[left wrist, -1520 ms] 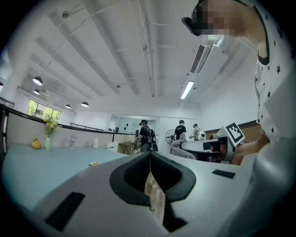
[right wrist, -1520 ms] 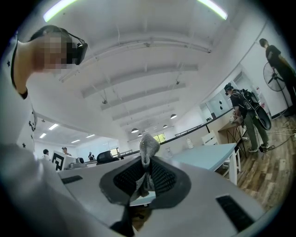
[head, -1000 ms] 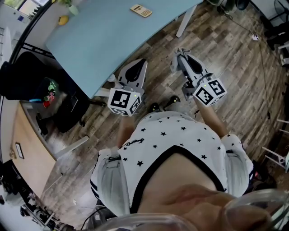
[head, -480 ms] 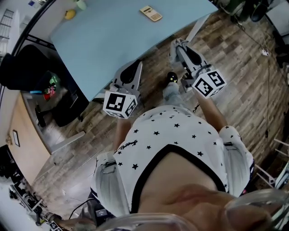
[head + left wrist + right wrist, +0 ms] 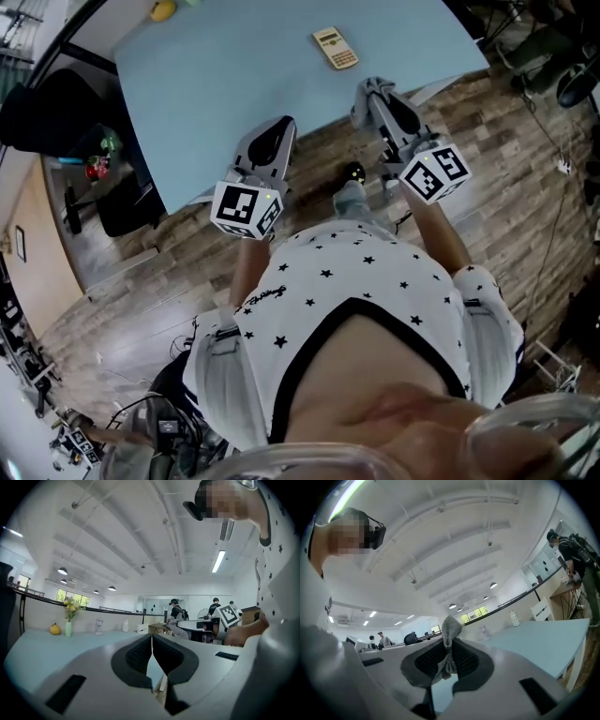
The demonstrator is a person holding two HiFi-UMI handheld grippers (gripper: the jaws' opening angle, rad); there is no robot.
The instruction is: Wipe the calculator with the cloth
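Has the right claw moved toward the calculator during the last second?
Yes: the right claw, holding the cloth, has come nearer to the calculator.

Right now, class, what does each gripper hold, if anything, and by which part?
The right gripper pinches a grey woven cloth by a bunched fold, tip poking past the jaws. The left gripper is shut on nothing.

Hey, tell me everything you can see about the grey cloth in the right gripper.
The cloth is a small grey piece of soft, nubbly fabric. It is pinched between the shut jaws of the right gripper, bunched into a narrow fold: a rounded tuft pokes past the jaw tips and a limp end hangs between the dark ribbed pads. It is held in the air near the light-blue table edge, apart from the calculator, touching only the gripper.
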